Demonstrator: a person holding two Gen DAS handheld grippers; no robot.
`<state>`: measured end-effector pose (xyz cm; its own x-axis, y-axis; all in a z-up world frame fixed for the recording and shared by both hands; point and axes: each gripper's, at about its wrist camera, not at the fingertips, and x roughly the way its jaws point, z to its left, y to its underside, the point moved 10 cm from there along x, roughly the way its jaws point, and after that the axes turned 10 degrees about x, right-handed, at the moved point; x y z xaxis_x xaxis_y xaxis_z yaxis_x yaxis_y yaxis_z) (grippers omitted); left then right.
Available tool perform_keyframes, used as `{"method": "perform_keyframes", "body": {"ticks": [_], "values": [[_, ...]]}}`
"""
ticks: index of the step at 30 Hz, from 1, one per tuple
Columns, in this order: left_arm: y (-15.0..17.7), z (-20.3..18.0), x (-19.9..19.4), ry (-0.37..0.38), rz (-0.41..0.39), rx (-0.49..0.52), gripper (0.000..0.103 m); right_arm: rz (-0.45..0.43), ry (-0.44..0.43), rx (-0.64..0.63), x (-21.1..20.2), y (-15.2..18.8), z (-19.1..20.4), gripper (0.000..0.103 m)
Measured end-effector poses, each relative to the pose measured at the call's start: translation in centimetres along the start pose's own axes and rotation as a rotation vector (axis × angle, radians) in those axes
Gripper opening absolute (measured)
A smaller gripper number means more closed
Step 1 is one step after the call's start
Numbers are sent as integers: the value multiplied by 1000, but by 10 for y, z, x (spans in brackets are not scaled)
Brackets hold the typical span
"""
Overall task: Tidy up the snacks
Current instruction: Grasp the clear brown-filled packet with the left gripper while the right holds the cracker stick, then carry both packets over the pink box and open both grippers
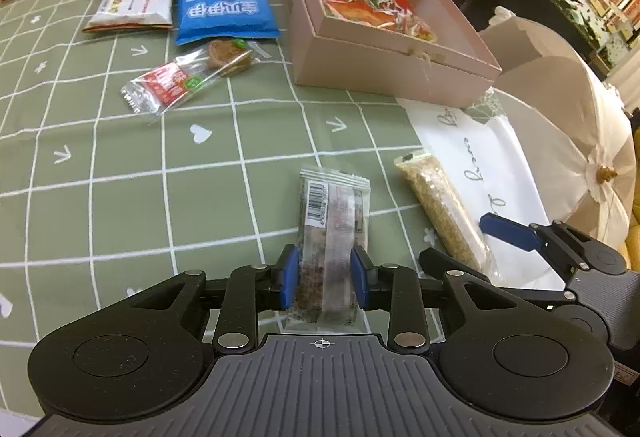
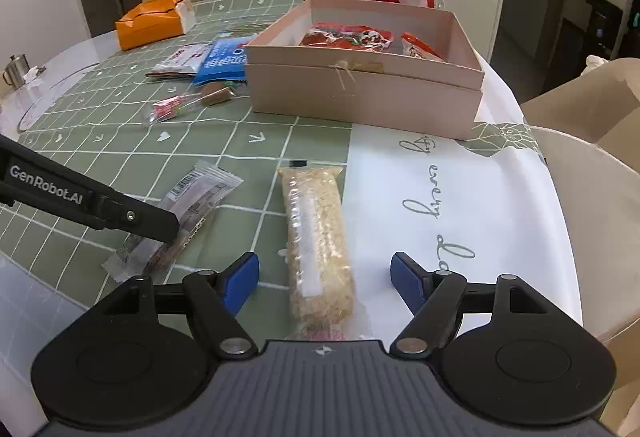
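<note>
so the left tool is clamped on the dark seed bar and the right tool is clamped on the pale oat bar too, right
Not quite. The left tool is clamped on the dark seed bar, but the right tool is not clamped: the right wrist view shows its blue pads standing wide apart, with the pale oat bar lying on the table between them, untouched on either side.

At the left edge of the right wrist view, the black arm of the left gripper bears white lettering, "GenRobot.AI". On the white paper sheet at centre right, grey cursive script runs downward; only "every" reads clearly. A barcode sits on the clear-wrapped dark snack bar at lower centre; its digits are too small to read.
</note>
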<state>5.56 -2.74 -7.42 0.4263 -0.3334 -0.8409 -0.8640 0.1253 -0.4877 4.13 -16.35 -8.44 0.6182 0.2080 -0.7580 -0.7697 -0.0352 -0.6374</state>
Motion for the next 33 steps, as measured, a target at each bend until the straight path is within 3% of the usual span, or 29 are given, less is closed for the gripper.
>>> {"method": "perform_keyframes", "body": {"ticks": [6, 9, 14, 17, 19, 22, 25, 27, 28, 33], "values": [[-12, -10, 2, -14, 9, 126, 37, 46, 36, 29, 7, -8, -2, 74], [-16, -24, -8, -17, -15, 244, 37, 40, 67, 64, 7, -9, -9, 74], [-3, -43, 2, -74, 15, 422, 39, 26, 98, 95, 3, -5, -20, 74], [-6, -46, 6, -62, 19, 406, 51, 29, 101, 102, 0, -3, -23, 74], [-10, -44, 6, -54, 6, 388, 51, 29, 101, 101, -1, -2, -23, 74], [-12, -30, 11, -136, 21, 408, 49, 34, 105, 84, -3, 0, -24, 74], [-11, -26, 15, -108, 32, 411, 53, 39, 106, 79, -2, -1, -24, 74], [-12, -27, 16, -92, 30, 410, 59, 40, 107, 79, 0, -2, -22, 75], [-12, -29, 17, -76, 27, 407, 68, 39, 106, 78, 1, -3, -22, 75], [-13, -28, 17, -56, 10, 389, 64, 27, 100, 74, 5, -7, -17, 74]]}}
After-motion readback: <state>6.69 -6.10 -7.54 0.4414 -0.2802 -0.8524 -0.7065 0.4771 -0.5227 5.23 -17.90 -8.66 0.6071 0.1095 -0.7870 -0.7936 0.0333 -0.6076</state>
